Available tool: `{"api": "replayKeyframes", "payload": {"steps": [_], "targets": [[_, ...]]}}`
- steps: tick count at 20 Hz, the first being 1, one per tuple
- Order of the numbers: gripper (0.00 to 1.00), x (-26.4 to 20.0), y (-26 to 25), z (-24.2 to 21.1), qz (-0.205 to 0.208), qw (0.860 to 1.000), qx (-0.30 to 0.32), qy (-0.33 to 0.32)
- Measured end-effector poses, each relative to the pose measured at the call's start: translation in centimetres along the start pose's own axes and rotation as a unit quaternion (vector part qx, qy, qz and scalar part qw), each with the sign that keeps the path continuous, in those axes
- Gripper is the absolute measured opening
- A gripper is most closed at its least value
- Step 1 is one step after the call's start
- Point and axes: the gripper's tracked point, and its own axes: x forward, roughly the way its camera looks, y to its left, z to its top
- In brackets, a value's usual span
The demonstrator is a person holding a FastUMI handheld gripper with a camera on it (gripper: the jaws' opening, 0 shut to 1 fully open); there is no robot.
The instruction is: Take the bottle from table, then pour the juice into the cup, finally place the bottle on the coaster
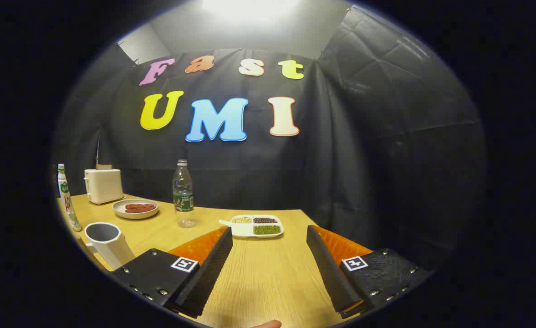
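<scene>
Clear bottle [184, 193] upright beyond tool [270, 237]; fingers apart, empty.

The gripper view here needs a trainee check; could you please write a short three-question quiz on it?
1. True or false: the gripper is shut on the clear plastic bottle.
2. Which lies just beyond the fingertips? A) white divided tray of beans B) cream toaster C) round plate of sausages
3. Fill in: the white mug stands beside the ___ finger.

Key: 1 false, the fingers are open over bare wooden table; 2 A; 3 left.
</scene>
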Motion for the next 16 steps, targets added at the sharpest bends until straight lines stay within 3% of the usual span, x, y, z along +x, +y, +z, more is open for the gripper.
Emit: {"api": "replayKeyframes", "payload": {"steps": [3,7,10,16], "targets": [[0.99,-2.0,1.7,4.4,-0.026,1.000,0.006,-0.016],[0.99,-5.4,7.3,9.5,-0.018,0.998,0.026,-0.047],[0.99,-7.5,13.3,11.3,0.014,0.998,0.040,-0.050],[0.99,-11.9,27.5,12.3,0.128,0.988,0.069,-0.046]]}}
